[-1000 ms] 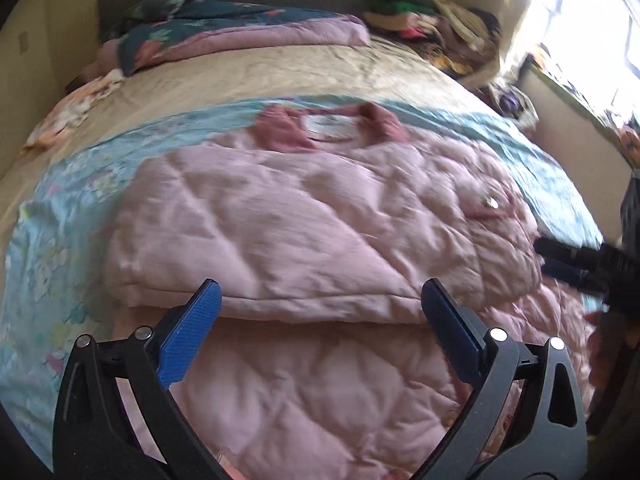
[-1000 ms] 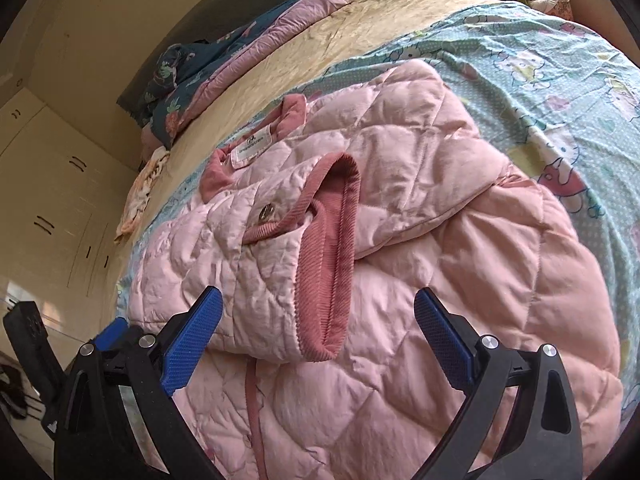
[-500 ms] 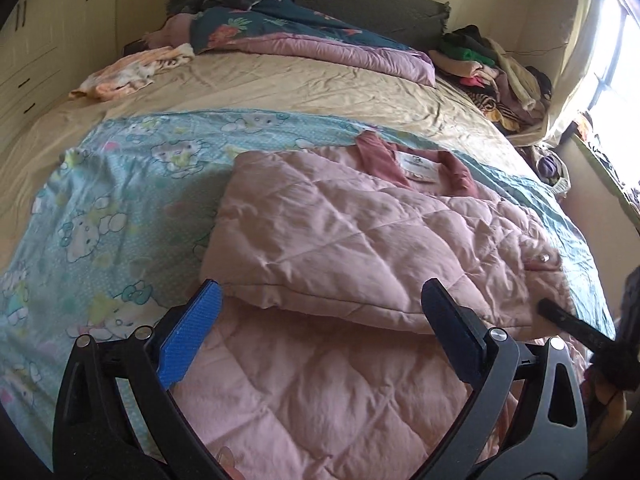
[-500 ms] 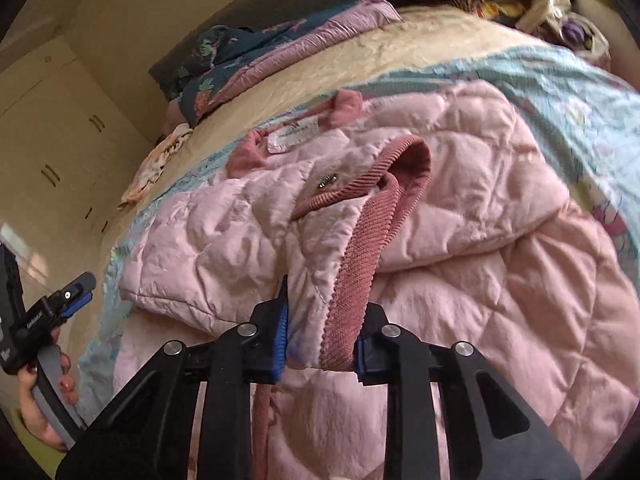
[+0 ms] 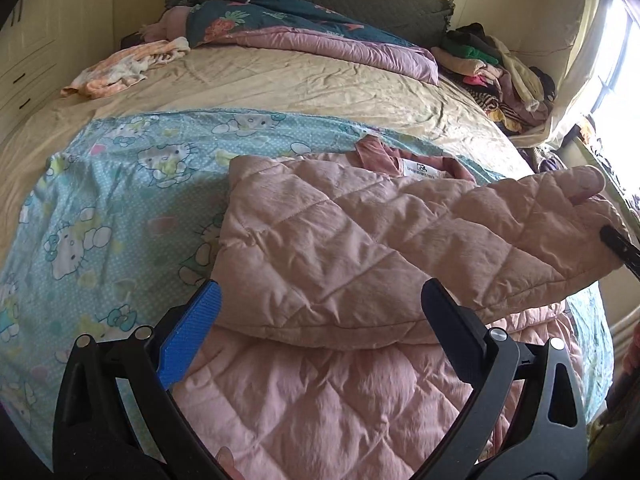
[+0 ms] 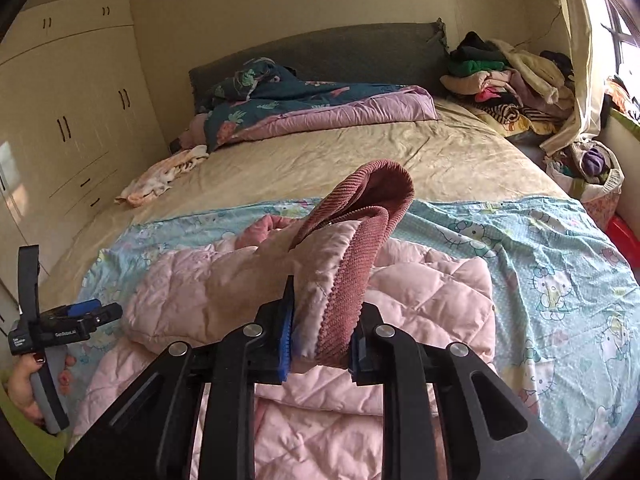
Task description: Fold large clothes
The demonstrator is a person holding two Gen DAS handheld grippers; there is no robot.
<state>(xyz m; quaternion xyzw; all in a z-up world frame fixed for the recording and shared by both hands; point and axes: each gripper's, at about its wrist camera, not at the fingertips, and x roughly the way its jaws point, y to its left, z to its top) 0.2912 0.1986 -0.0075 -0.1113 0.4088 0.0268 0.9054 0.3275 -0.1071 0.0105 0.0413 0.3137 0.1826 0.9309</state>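
Note:
A pink quilted jacket (image 5: 328, 248) lies on a blue cartoon-print sheet (image 5: 120, 184) on the bed, its sleeves folded across the body. My right gripper (image 6: 320, 344) is shut on the sleeve's dark pink corduroy cuff (image 6: 360, 248) and holds the sleeve raised off the jacket (image 6: 432, 292). In the left wrist view the lifted sleeve (image 5: 540, 224) hangs at the right. My left gripper (image 5: 316, 328) is open and empty, just above the jacket's lower half near the front edge. It also shows in the right wrist view (image 6: 72, 324) at the far left.
A dark floral and lilac duvet (image 5: 304, 36) lies at the head of the bed. A peach cloth (image 5: 124, 68) lies at the far left. A heap of clothes (image 6: 512, 80) is piled at the far right. Cream wardrobes (image 6: 68, 120) stand to the left.
My right gripper closed on the sleeve cuff and has lifted the sleeve up off the jacket. My left gripper has drifted left and stayed open.

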